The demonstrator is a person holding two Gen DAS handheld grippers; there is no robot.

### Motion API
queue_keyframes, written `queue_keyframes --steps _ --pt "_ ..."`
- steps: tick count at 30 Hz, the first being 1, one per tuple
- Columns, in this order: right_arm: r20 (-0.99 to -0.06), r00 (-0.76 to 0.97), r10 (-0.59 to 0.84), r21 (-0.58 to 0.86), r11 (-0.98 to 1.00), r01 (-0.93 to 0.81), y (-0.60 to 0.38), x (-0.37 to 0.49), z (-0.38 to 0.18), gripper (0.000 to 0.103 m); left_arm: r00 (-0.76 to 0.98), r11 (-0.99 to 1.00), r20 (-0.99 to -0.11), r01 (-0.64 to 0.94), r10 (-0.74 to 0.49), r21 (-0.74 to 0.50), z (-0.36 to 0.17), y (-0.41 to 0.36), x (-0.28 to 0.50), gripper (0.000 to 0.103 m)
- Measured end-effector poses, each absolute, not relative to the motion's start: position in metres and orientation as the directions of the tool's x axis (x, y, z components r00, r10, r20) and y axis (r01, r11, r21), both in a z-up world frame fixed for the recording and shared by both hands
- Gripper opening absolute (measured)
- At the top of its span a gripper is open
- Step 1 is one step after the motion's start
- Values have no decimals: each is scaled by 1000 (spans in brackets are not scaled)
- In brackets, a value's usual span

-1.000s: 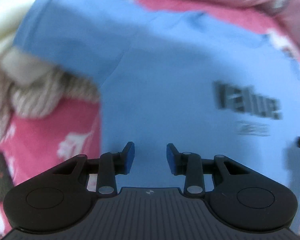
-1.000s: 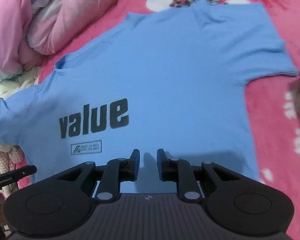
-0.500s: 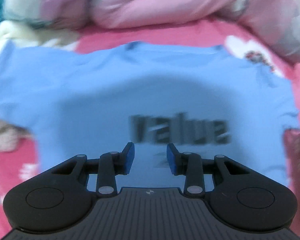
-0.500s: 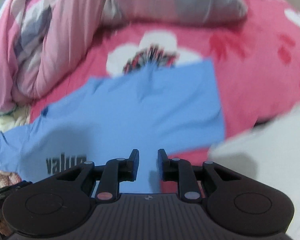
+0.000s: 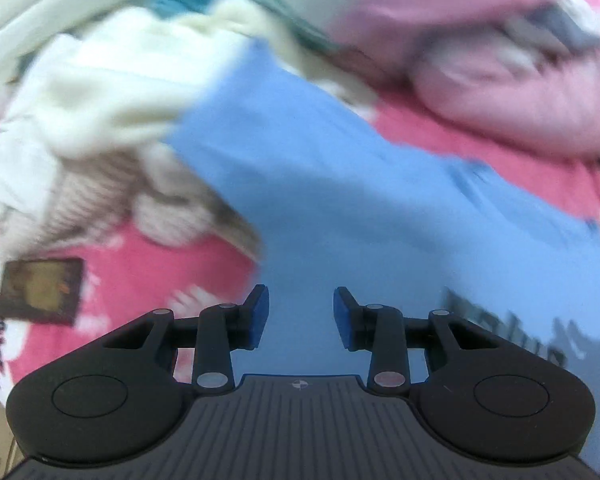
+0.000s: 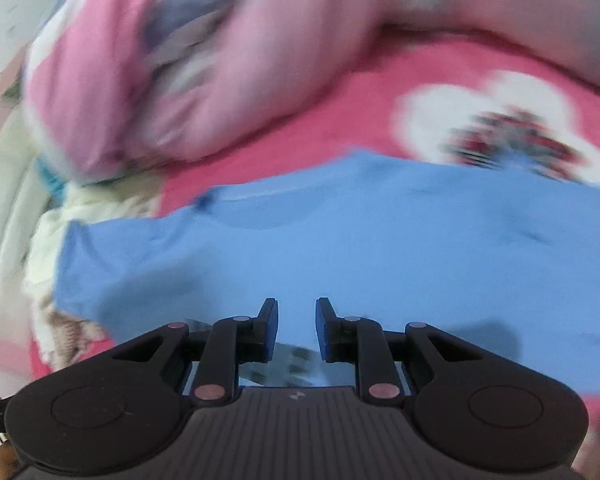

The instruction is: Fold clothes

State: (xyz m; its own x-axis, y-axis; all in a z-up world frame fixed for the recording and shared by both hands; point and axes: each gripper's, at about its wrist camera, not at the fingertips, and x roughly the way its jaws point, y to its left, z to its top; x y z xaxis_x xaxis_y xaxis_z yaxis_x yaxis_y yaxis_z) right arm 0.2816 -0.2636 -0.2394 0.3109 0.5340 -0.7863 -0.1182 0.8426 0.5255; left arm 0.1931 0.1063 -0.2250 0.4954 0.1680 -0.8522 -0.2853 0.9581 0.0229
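Currently light-blue cotton T-shirt (image 6: 340,248) spread flat, unfolded, on pink floral bed (image 6: 340,120). Left tool (image 5: 296,316), right tool (image 6: 296,328) agape, empty, above shirt. Pinch sleeve edge only, avoid sheet.

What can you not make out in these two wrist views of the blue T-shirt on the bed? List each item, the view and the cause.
- Dark lettering on the blue T-shirt, left wrist view: motion blur; unreadable.
- Shirt's hem, right wrist view: hidden behind the right gripper.
- Dark square object, left wrist view: too blurred to identify.
- Cream knit pile: blurred, separate garments indistinguishable.
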Motion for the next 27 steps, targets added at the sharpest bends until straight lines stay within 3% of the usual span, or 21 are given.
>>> queue_keyframes --steps 6,13,15,18,27 --pt "-707 227 669 617 742 -263 -143 315 -223 22 594 949 -775 -313 214 22 -213 159 199 39" --pt "-621 114 776 717 620 -318 -17 335 -216 23 635 962 -765 -260 109 -80 -218 185 211 40" --pt "-623 101 775 714 617 -331 9 340 -215 25 641 957 -764 -261 76 -123 -221 192 214 40" --pt "-632 95 769 706 622 -338 41 353 -210 41 647 943 -762 -272 33 -190 -224 204 219 40" --pt "-753 52 656 580 700 -417 122 392 -215 50 655 928 -753 -243 -58 -283 -231 221 234 40"
